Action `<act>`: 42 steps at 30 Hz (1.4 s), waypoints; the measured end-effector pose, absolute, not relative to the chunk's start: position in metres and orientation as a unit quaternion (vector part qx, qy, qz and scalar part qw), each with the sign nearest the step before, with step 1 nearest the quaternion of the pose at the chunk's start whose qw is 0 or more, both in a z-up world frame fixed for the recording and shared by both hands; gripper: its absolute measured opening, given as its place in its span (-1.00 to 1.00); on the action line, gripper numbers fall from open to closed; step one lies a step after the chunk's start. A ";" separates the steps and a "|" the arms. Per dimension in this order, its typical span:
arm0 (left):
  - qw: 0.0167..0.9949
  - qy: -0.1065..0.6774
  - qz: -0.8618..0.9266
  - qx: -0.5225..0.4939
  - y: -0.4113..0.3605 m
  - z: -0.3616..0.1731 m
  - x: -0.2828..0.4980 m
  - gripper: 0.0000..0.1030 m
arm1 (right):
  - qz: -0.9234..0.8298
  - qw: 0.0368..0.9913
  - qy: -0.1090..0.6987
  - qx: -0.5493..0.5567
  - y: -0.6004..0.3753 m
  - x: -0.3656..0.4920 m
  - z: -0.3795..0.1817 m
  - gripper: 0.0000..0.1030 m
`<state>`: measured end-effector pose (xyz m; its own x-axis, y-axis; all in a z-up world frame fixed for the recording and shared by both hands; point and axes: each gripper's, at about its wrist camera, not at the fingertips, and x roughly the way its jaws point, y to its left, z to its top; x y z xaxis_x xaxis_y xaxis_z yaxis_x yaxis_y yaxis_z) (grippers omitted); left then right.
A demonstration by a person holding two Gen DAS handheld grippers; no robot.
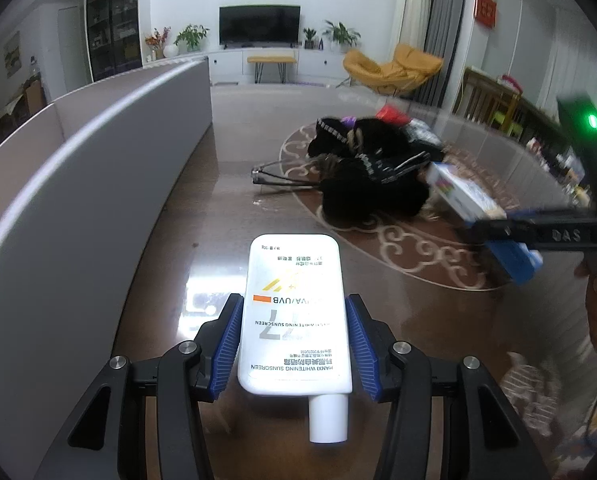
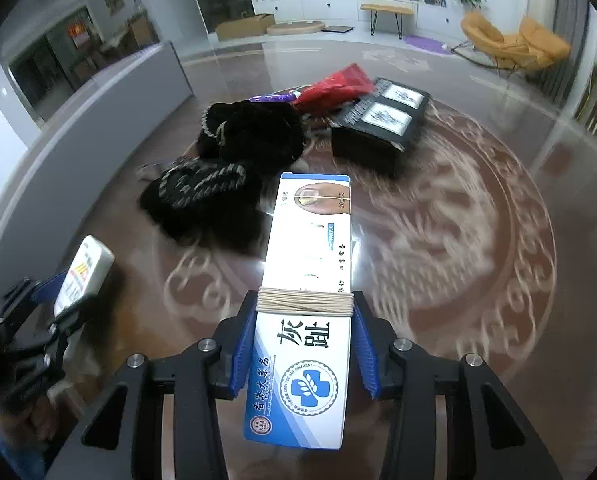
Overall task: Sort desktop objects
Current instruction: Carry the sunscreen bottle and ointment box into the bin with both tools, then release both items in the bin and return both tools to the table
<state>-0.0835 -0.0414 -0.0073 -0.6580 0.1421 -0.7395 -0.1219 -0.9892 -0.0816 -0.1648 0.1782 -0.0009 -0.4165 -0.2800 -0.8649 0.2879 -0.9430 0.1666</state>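
Observation:
My left gripper (image 1: 294, 312) is shut on a white sunscreen bottle (image 1: 294, 308), cap toward the camera, held above the brown table (image 1: 226, 208). My right gripper (image 2: 304, 312) is shut on a blue and white ointment box (image 2: 308, 280) bound with a rubber band. The box (image 1: 462, 196) and the right gripper (image 1: 510, 236) show at the right of the left wrist view. The bottle (image 2: 84, 272) shows at the lower left of the right wrist view. Black fuzzy items with striped trim (image 2: 234, 152) lie in the table's middle.
A black packet with two white labels (image 2: 382, 124), a red packet (image 2: 338, 86) and a purple item (image 2: 272, 98) lie beyond the black pile. A thin wire item (image 1: 274, 176) lies left of the pile. A grey partition (image 1: 78, 184) borders the table's left side.

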 end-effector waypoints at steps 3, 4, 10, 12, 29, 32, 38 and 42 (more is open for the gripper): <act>0.082 -0.043 0.916 -0.390 -0.042 0.015 -0.064 -0.01 | -0.833 0.186 -0.053 0.519 0.196 -0.157 0.009 -0.13; 0.086 -0.059 0.919 -0.380 -0.044 0.028 -0.055 -0.01 | -0.831 0.192 -0.068 0.518 0.200 -0.153 0.014 -0.13; 0.078 -0.102 0.934 -0.334 -0.094 0.101 -0.020 -0.01 | -0.826 0.271 -0.078 0.489 0.154 -0.137 0.076 -0.13; 0.057 -0.110 0.937 -0.327 -0.126 0.119 -0.015 -0.01 | -0.820 0.306 -0.077 0.477 0.114 -0.138 0.095 -0.13; -0.160 -0.113 0.855 -0.481 -0.300 0.046 -0.031 0.29 | -0.748 0.439 0.087 0.491 -0.204 -0.088 0.050 0.18; -0.170 -0.130 0.864 -0.455 -0.298 0.053 -0.021 0.51 | -0.759 0.440 0.086 0.471 -0.193 -0.083 0.061 0.43; -0.131 -0.109 0.904 -0.392 -0.246 0.090 -0.009 0.51 | -0.840 0.369 0.068 0.392 -0.098 -0.091 0.078 0.97; -0.006 -0.086 0.927 -0.365 -0.165 0.108 -0.009 0.81 | -0.886 0.254 0.099 0.376 0.000 -0.097 0.041 0.99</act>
<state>-0.0087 -0.1646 0.1079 -0.7332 0.0511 -0.6780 0.0751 -0.9850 -0.1555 -0.0972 0.0002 0.0406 -0.5881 -0.3767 -0.7157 0.5249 -0.8510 0.0166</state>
